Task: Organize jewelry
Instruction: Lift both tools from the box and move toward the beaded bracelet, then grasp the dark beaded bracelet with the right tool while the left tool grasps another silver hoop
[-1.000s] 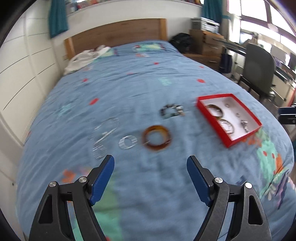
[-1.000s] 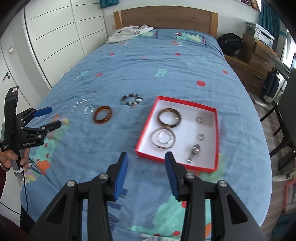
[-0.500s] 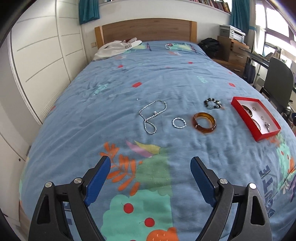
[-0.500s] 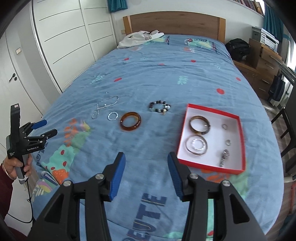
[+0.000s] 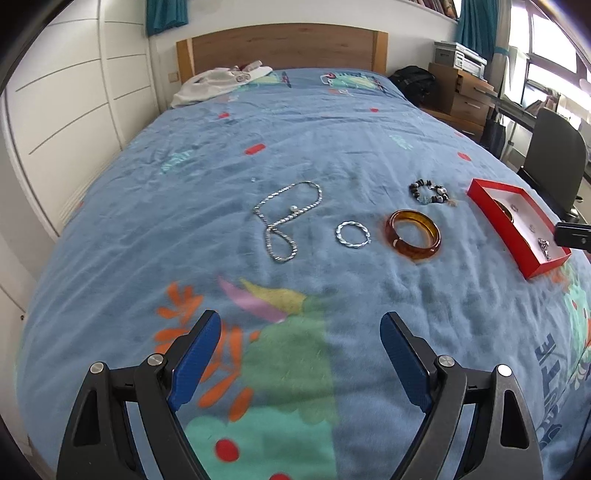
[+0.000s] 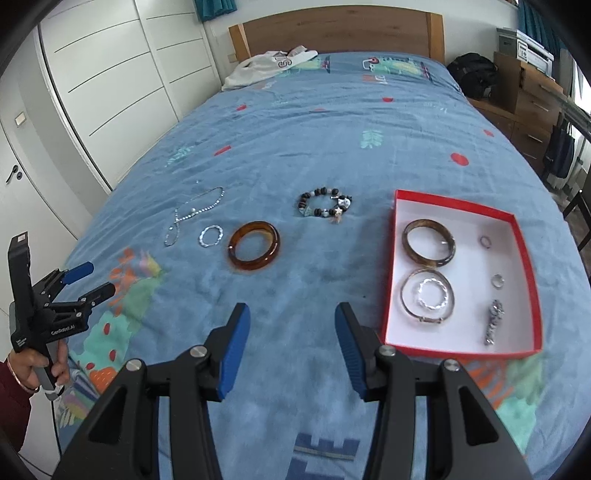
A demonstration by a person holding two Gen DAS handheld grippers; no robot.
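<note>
On the blue bedspread lie a silver chain necklace (image 5: 284, 218) (image 6: 192, 214), a small silver twisted ring bracelet (image 5: 352, 234) (image 6: 211, 235), an amber bangle (image 5: 413, 235) (image 6: 254, 245) and a black beaded bracelet (image 5: 428, 192) (image 6: 325, 203). A red box (image 6: 521, 236) (image 5: 491, 218) with a white inside holds a brown bangle (image 6: 428, 242), silver bracelets (image 6: 428, 295), two small rings and a chain piece. My left gripper (image 5: 299, 350) is open and empty, well short of the necklace. My right gripper (image 6: 291, 343) is open and empty, near the box's front left corner.
A white garment (image 6: 269, 64) lies by the wooden headboard (image 6: 332, 26). White wardrobe doors (image 6: 103, 74) stand left of the bed. A black bag (image 6: 472, 74), wooden drawers (image 6: 532, 92) and a dark chair (image 5: 554, 158) stand on the right.
My left gripper has pulled back and swung left, so the necklace now sits ahead of it. My right gripper has moved left and back from the box. No jewelry moved.
</note>
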